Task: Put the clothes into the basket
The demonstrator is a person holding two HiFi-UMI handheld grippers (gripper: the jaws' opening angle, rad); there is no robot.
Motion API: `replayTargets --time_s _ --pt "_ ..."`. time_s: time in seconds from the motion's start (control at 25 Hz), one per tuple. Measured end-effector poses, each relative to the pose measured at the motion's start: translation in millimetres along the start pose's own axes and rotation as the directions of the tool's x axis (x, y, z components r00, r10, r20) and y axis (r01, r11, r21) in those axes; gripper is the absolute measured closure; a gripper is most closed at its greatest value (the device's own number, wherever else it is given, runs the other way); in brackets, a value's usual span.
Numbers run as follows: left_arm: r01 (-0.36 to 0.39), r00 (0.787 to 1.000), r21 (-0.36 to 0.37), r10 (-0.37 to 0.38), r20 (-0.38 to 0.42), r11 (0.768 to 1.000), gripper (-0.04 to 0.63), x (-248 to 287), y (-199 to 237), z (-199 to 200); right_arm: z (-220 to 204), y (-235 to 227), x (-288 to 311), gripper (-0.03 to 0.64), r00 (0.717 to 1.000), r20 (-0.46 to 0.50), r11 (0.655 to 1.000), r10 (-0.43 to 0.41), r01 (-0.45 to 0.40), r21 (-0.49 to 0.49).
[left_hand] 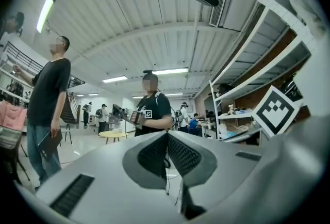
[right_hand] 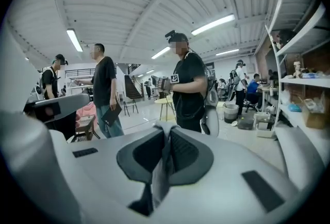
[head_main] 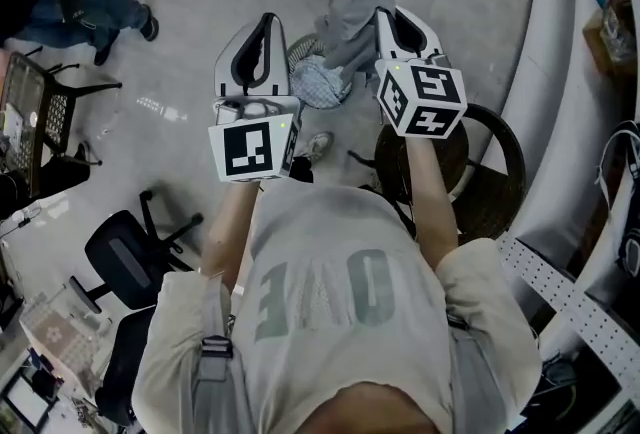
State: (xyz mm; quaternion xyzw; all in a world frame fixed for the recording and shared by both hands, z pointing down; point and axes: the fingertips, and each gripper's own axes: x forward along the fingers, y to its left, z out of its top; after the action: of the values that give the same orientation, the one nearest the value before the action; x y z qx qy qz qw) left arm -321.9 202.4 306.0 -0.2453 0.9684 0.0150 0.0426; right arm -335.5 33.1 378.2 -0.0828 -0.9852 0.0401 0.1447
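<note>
Right gripper (head_main: 388, 22): fingers pinched shut on grey cloth (head_main: 350, 17), upper centre of frame, held above floor (head_main: 200, 12). Strip of it clamped between the pads in right gripper view. Left gripper (head_main: 264, 24): fingers closed together, empty, just left of that cloth. Checked cloth (head_main: 320, 84): bunched between both grippers, below the grey one.

Soft matt grey cloth (head_main: 350, 22), smooth matt grey plastic on the right tongs (head_main: 388, 17), glossy polished floor (head_main: 190, 12)
</note>
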Motion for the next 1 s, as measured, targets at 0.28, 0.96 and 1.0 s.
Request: replayTargets --time_s 0.28,0.96,1.0 --pt "-0.091 0.994 -0.008 0.090 -0.067 0.996 0.577 -2 64 -33 -62 35 60 0.586 0.984 -0.170 0.998 0.057 -0.058 -0.003" --pt "-0.134 0.985 -0.014 0.132 -0.113 0.991 0.577 -4 98 -55 -180 46 94 0.433 0.912 -0.410 1.000 0.017 -0.016 0.007" --pt "-0.131 0.985 -0.013 0.129 -0.112 0.991 0.577 -3 98 -55 -177 47 95 0.433 0.916 -0.401 1.000 0.020 -0.018 0.009"
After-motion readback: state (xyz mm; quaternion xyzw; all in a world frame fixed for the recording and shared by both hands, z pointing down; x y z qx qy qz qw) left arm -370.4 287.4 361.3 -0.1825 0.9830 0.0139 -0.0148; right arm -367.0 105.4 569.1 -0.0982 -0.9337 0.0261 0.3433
